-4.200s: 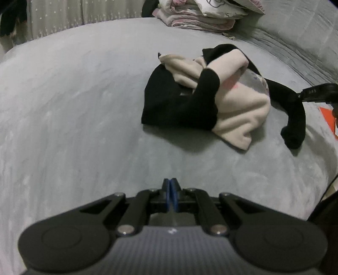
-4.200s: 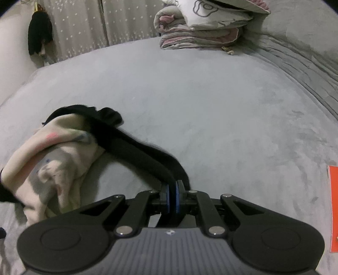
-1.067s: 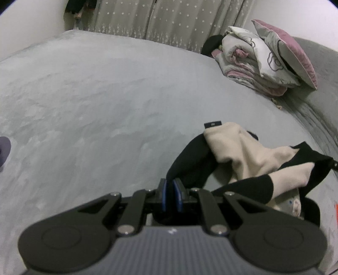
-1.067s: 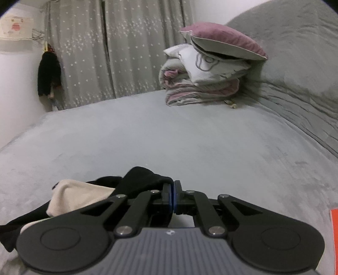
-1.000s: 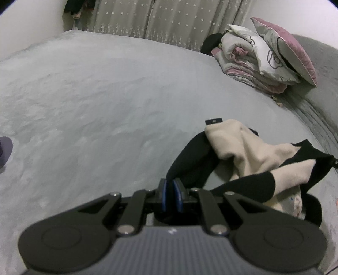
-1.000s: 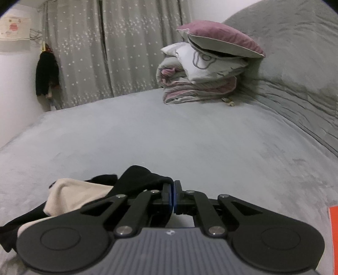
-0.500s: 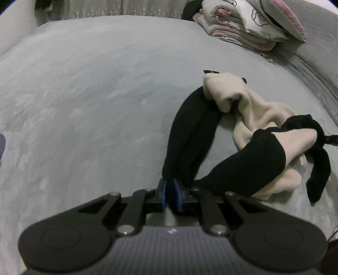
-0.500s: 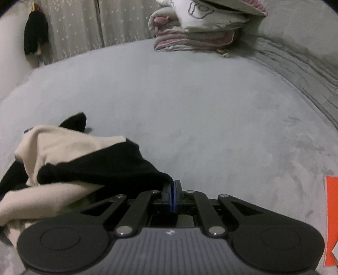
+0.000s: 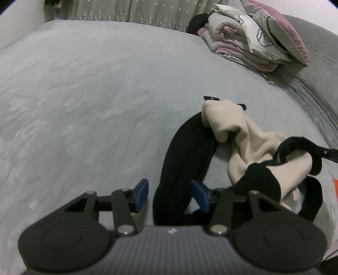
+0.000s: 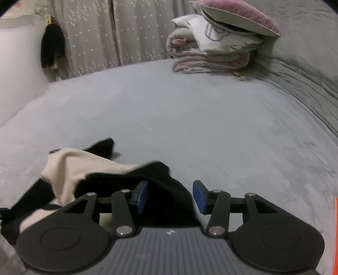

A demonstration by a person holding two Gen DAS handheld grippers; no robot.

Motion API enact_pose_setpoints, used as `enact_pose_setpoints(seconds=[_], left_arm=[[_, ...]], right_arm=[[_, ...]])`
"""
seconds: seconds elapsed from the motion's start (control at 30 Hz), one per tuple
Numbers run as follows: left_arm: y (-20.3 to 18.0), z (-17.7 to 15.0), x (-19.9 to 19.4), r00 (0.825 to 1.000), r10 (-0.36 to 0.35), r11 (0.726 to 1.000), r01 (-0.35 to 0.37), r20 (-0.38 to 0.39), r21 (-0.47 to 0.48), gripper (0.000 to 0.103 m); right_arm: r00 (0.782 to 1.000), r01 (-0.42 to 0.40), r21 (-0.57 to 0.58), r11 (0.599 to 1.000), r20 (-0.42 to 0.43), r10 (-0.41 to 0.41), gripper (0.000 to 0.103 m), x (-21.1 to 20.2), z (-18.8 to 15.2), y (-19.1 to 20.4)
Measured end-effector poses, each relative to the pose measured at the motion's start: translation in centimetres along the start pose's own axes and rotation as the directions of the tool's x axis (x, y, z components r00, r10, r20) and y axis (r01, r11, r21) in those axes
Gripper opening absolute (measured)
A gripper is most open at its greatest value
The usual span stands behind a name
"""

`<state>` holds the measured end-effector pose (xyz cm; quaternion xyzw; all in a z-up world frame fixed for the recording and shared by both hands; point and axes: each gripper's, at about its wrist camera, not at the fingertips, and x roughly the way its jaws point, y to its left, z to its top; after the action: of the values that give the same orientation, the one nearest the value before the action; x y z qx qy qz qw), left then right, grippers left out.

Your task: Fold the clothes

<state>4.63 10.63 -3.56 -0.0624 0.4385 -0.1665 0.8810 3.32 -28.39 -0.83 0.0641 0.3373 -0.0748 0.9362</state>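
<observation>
Fingers [image 9: 142,195] of the left gripper [image 9: 172,195] were spread wide, blue pads apart, a black sleeve [image 9: 186,156] of the crumpled black-and-cream fleece garment [image 9: 249,146] lying loose between them, not pinched. Right gripper [image 10: 171,195] same state: fingers [image 10: 199,196] spread, black fabric [image 10: 166,190] of the same garment bunched in the gap against the left pad, clear of the right pad. Garment lay in a heap on the grey plush bedspread [image 9: 95,101], cream body rumpled, black cuffs and sleeves trailing out of it. Orange edge [image 10: 335,232] showed at the far right of the frame; can't tell what it was. Further back: folded pink-and-white quilt stack [image 10: 209,57] topped by a mauve pillow [image 10: 232,18], next to the grey padded headboard [image 10: 306,38]. Beyond that, dotted grey curtains [image 10: 109,36] and a black item hanging on the wall [image 10: 51,49].
</observation>
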Motion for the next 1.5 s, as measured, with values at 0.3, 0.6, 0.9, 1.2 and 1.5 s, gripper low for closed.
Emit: enact_pose_setpoints(seconds=[0.3, 0.6, 0.9, 1.2, 1.5], left_arm=[[-1.3, 1.8, 3.2, 1.0, 0.021, 1.0, -0.021, 0.004, -0.014, 0.04], [-2.1, 2.1, 3.5, 0.991, 0.116, 0.992, -0.111, 0.073, -0.064, 0.008], [-0.4, 1.3, -1.5, 0.953, 0.248, 0.966, -0.229, 0.175, -0.121, 0.008], [3.3, -0.2, -4.1, 0.943, 0.308, 0.947, -0.291, 0.123, -0.137, 0.008], [4.7, -2.5, -3.3, 0.949, 0.313, 0.946, -0.314, -0.017, -0.076, 0.013]], right_arm=[[1.0, -0.008, -0.056, 0.998, -0.023, 0.007, 0.052, 1.9, 0.4, 2.6], [1.0, -0.02, -0.059, 0.998, -0.011, 0.019, 0.052, 2.6, 0.7, 3.9], [1.0, -0.022, -0.069, 0.997, -0.004, 0.022, 0.052, 2.4, 0.8, 3.9], [1.0, -0.029, -0.056, 0.998, 0.005, 0.029, 0.052, 1.4, 0.5, 3.0], [1.0, -0.018, -0.039, 0.999, 0.004, 0.018, 0.052, 0.5, 0.1, 1.1]])
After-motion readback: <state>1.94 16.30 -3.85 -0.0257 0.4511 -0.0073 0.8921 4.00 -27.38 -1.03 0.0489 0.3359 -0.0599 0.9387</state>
